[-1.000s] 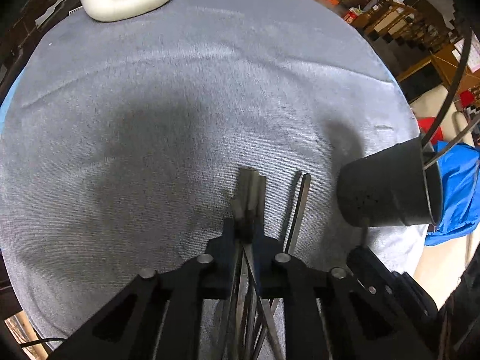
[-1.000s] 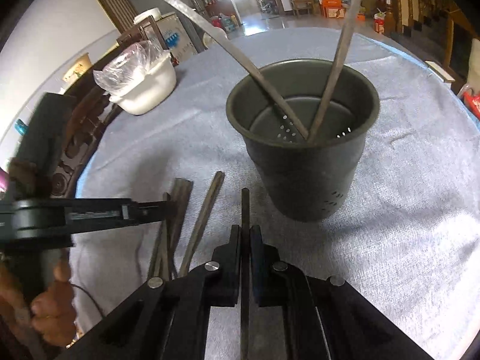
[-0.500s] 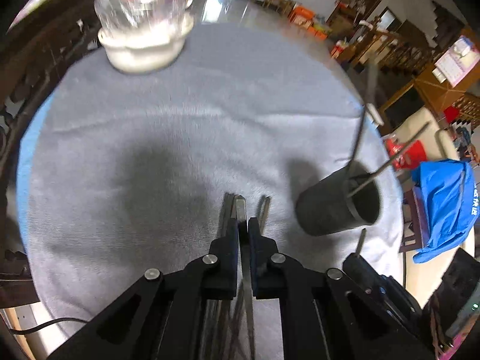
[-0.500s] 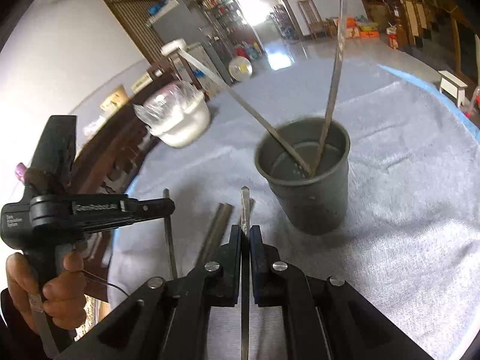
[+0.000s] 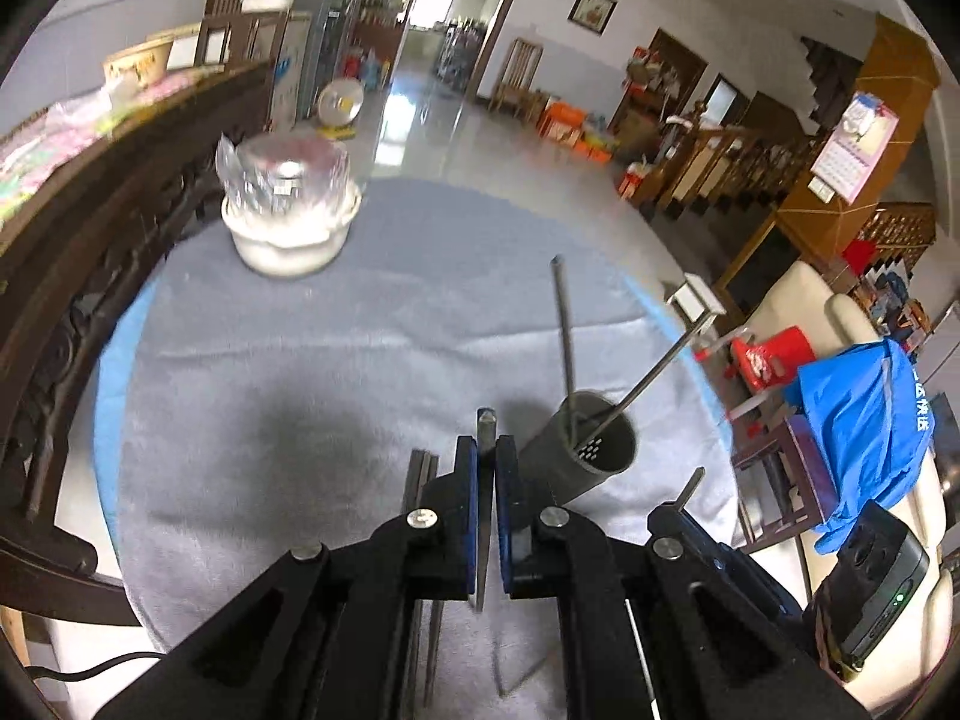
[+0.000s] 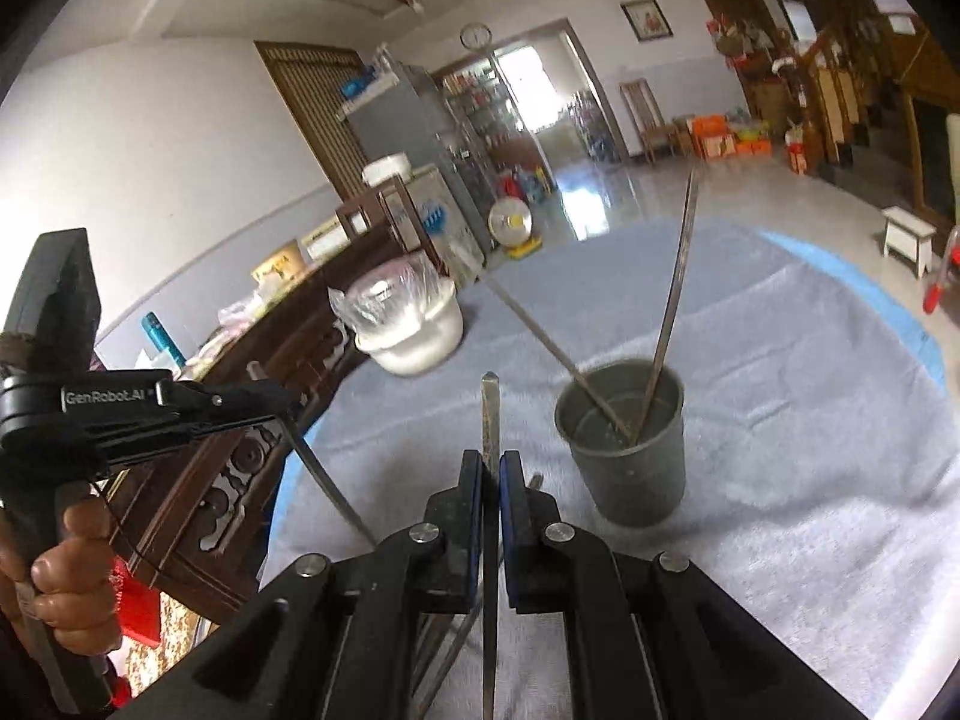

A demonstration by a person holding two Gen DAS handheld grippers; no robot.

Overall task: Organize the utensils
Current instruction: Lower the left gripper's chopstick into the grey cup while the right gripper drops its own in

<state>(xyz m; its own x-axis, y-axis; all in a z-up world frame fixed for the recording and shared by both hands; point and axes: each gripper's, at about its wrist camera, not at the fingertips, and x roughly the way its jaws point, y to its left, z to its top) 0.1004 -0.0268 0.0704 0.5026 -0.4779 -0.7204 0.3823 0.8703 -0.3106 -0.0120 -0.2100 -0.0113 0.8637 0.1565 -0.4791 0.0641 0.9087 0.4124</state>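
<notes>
Grey metal holder (image 6: 624,450) stands upright on the grey cloth (image 6: 810,420), w/ two flat metal utensils (image 6: 675,300) already leaning inside, handles fanned apart. That is the drop point, so I hold both tools above the cloth and near it.

Left gripper (image 5: 487,462): jaws pinched narrow on one flat metal strip (image 5: 485,426), gripped part-way along so the tip sticks out fwd. Right gripper (image 6: 491,468): jaws likewise narrow, clamped on a second strip (image 6: 489,414), tip fwd, tail hanging below the pads. My judgement: the mid-shaft grip leaves a free end on each strip to go into the holder.

Remaining stock: a few more strips (image 5: 420,480) lie flat on the cloth just left of the left gripper in its view.

Surroundings: white bowl (image 5: 288,234) under plastic film, well apart at the far side of the table. Dark carved wood furniture (image 5: 90,252) runs along the left edge.

Obstructions: the two leaning utensils cross the holder mouth, so free entry space is reduced; likely clash risk on insertion. Both grippers head for one opening, so I judge they must go in turn. In the right view the left gripper's strip hangs slantwise near the right gripper.
</notes>
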